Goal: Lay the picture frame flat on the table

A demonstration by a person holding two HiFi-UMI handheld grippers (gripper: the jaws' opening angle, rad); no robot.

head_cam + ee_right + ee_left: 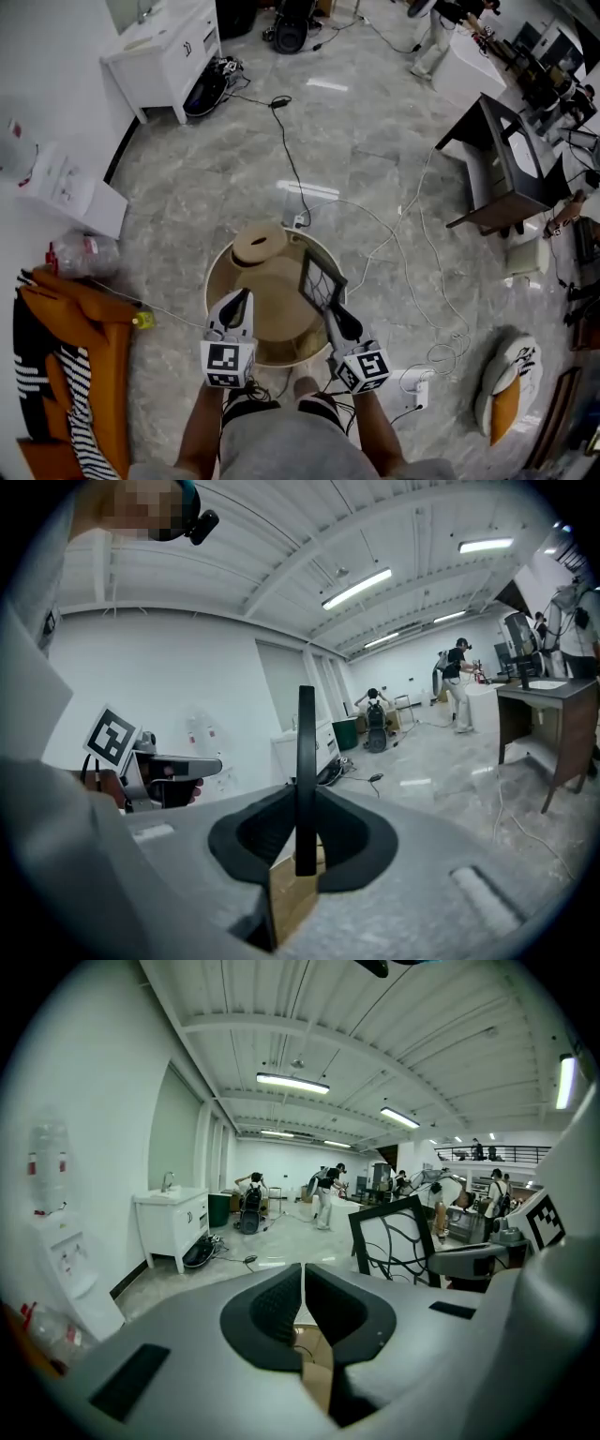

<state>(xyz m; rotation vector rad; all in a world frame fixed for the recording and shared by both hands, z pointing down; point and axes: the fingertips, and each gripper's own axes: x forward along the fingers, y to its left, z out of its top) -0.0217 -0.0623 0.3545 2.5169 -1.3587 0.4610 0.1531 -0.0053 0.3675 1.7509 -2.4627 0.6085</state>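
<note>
Right tool [334, 315] clamped on frame [321, 283] edge, frame tipped up over round table [217, 281]; left tool [243, 298] pressed together, held nothing

My left hand-held gripper [246, 294] and right hand-held gripper [335, 315]: pale grey, black pads [272, 1312] (square-marked marker cubes [228, 364]); grey garment [281, 452].
</note>
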